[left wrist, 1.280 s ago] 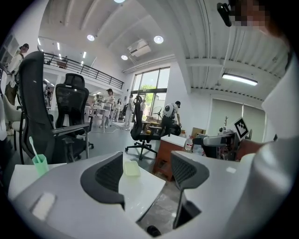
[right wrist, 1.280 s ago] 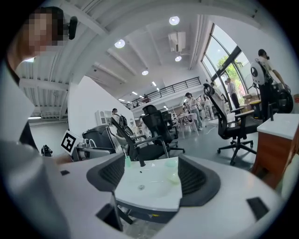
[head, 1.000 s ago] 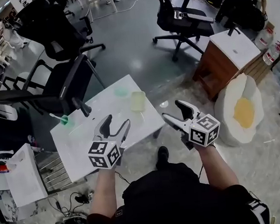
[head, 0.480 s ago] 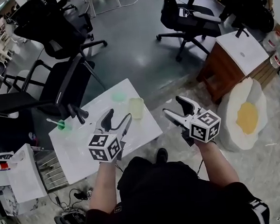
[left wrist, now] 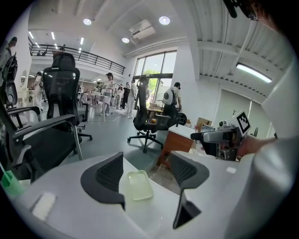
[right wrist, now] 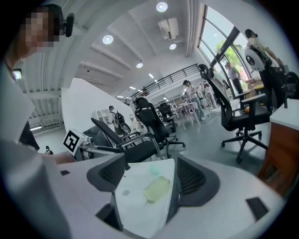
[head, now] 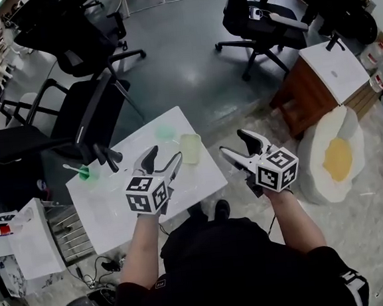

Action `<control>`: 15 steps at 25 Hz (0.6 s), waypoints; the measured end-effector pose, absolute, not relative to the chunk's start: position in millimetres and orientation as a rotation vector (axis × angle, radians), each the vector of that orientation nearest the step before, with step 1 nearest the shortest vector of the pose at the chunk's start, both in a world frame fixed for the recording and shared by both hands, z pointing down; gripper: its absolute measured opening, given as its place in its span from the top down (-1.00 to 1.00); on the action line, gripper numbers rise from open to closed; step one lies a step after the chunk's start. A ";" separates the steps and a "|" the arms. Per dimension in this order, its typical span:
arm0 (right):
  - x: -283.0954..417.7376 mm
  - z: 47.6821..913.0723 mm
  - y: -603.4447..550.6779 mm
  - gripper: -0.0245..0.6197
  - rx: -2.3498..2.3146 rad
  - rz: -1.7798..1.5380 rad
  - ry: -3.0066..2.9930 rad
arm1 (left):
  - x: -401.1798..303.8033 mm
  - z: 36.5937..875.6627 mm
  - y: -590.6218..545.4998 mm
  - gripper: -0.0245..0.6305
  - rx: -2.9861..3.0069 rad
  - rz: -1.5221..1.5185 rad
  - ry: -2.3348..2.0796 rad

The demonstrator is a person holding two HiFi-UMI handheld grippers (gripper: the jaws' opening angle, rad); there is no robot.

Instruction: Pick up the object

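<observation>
You held the left tongs (head: 164, 157) wide open and empty above the white desk (head: 109, 206), their tips nearer the pale green tray (head: 191, 148) than a second earlier, when they hung well short of it. The tray lay flat on the desk just ahead of the left tongs and a little to their right. In the left gripper view it sat between the two spread jaws, close to the left-hand one, with no jaw touching it.

The right tongs (head: 235, 144) were likewise spread wide with nothing in them. They hovered off the desk's right edge over the floor, having edged only slightly forward, and they pointed back across the desk at the tray, which lay to their left.

A round green lid (head: 165, 131) rested just beyond the tray, farther from the left tongs. A small green piece (head: 85, 171) stood well to the left of the left tongs, beside a black office chair (head: 75, 122). Both stayed where they had been.
</observation>
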State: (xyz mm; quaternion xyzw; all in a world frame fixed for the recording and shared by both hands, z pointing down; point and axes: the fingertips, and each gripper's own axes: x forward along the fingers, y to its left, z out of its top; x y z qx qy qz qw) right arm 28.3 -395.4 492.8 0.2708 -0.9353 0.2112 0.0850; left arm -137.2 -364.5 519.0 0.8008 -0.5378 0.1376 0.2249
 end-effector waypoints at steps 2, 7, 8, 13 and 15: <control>20.1 499.1 -398.3 -0.08 0.806 0.641 -2.767 | -140.7 523.3 -368.7 -0.05 2.212 0.396 -1.472; -5.2 517.5 -411.5 -0.08 0.829 0.673 -2.697 | -154.2 533.8 -378.9 -0.05 2.220 0.418 -1.456; -9.9 523.5 -414.2 -0.08 0.836 0.685 -2.677 | -156.5 534.9 -379.7 -0.05 2.224 0.420 -1.458; -38.5 562.6 -420.9 -0.08 0.819 0.700 -2.552 | -175.6 543.8 -381.2 -0.04 2.227 0.422 -1.477; -48.9 580.2 -422.9 -0.08 0.807 0.709 -2.501 | -185.7 548.5 -380.5 -0.03 2.212 0.400 -1.483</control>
